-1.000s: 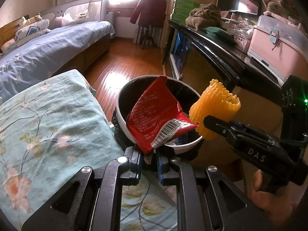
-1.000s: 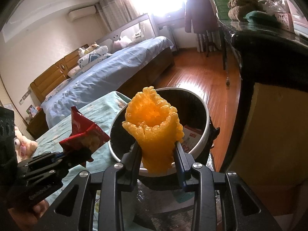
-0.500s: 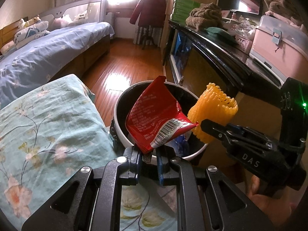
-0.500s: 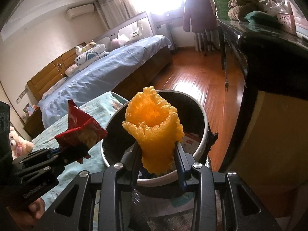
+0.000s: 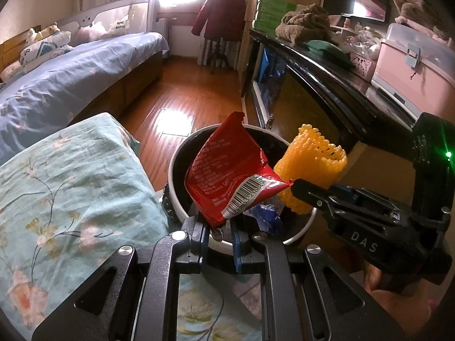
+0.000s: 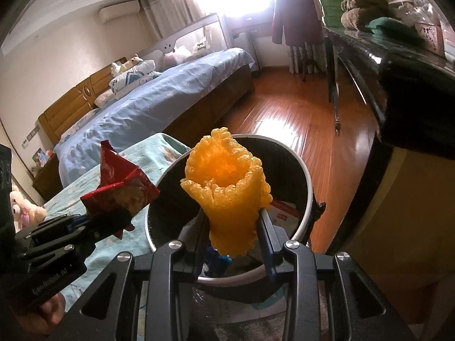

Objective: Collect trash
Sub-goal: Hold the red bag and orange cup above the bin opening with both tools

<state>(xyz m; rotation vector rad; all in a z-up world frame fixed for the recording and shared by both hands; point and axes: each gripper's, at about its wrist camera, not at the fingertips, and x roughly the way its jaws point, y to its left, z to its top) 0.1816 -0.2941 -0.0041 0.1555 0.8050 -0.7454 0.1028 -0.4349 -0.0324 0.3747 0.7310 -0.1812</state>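
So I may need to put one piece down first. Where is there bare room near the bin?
The floral cover left of the bin lies bare. The wood floor between bed and cabinet is open too. Over the bin mouth it is crowded: the left gripper holds the wrapper and the right gripper the foam net side by side.

You've got two grippers in play, one red wrapper (image 5: 227,170) centre frame, one yellow foam net (image 5: 310,167) right of it, one bin (image 5: 176,176) underneath, and two beds on the left.
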